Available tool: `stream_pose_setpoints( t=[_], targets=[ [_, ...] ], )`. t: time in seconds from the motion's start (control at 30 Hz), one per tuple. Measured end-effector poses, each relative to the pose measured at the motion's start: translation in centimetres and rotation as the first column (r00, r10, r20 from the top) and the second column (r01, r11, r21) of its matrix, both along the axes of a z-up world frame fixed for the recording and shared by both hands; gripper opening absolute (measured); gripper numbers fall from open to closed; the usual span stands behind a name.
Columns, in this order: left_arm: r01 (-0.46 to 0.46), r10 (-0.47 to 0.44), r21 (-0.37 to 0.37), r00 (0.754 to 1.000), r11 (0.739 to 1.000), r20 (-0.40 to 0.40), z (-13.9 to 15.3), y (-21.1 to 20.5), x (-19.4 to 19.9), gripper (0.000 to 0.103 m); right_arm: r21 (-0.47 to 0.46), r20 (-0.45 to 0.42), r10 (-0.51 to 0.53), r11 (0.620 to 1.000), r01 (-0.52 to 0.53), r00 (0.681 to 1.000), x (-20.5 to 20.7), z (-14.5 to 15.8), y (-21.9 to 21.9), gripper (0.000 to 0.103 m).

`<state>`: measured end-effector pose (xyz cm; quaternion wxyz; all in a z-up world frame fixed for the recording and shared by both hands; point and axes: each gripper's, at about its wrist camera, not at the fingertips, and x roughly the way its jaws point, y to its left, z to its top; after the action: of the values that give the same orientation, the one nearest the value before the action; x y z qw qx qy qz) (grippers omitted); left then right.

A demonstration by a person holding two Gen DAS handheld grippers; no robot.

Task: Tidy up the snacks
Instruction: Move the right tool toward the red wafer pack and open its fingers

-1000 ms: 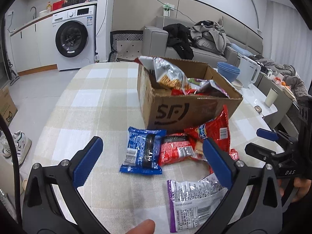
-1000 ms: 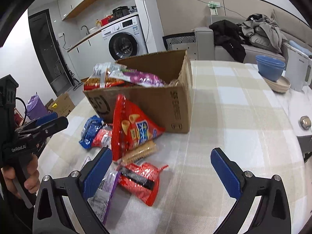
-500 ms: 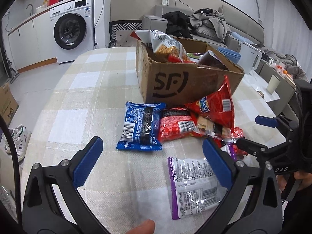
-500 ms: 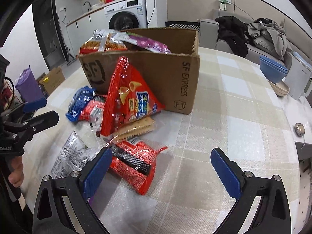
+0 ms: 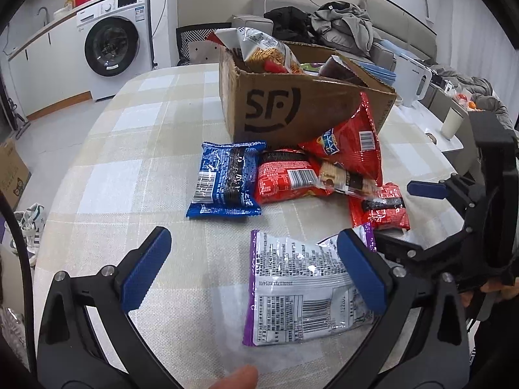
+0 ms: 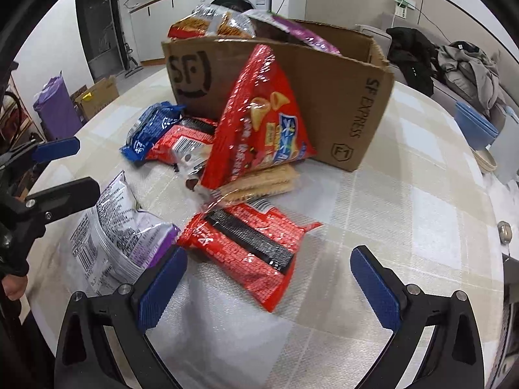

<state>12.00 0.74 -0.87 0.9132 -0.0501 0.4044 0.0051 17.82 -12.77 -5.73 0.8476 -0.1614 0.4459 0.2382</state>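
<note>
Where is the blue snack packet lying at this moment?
The blue snack packet lies flat on the table, before the cardboard box, leftmost of the loose packets, beside a red packet.

Bare checked tablecloth left of blue snack packet; brown cardboard box blocks behind scattered packets.

1. The cardboard box walls hide the lower parts of the snack bags inside.
2. The tall red chip bag covers most of the biscuit pack beneath it.
3. The right blue pad overlaps the purple-edged packet, whose small print is unreadable.
4. The white kettle is cut off by the picture's edge.
</note>
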Motion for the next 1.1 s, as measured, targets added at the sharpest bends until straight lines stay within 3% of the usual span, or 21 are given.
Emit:
stream_pose_setpoints(
  t=[0.17, 0.5, 0.93, 1.0, 1.1],
  targets=[
    [-0.01, 0.01, -0.003, 1.0, 1.0, -0.001, -0.1, 0.4, 0.1, 0.102, -0.016, 0.007, 0.011, 1.0, -0.011, 1.0, -0.5, -0.9, 1.1, 0.103],
    [-0.013, 0.013, 0.001, 1.0, 1.0, -0.004, -0.4, 0.6, 0.1, 0.102, 0.015, -0.018, -0.074, 0.997, 0.074, 0.997, 0.8, -1.2, 0.7, 0.103],
    [-0.015, 0.015, 0.008, 1.0, 1.0, -0.006, -0.5, 0.7, -0.1, 0.102, 0.01, -0.038, -0.05, 0.999, 0.05, 0.998, 0.5, -1.0, 0.0, 0.102],
    [-0.013, 0.013, 0.008, 1.0, 1.0, -0.008, -0.5, 0.8, -0.1, 0.102, 0.012, -0.038, -0.044, 0.999, 0.045, 0.998, 0.3, -0.9, 0.1, 0.101],
    [-0.01, 0.01, 0.008, 1.0, 1.0, -0.008, -0.6, 0.6, -0.2, 0.102, 0.014, -0.027, -0.041, 0.999, 0.042, 0.999, 0.0, -0.6, 0.1, 0.088]
  ],
)
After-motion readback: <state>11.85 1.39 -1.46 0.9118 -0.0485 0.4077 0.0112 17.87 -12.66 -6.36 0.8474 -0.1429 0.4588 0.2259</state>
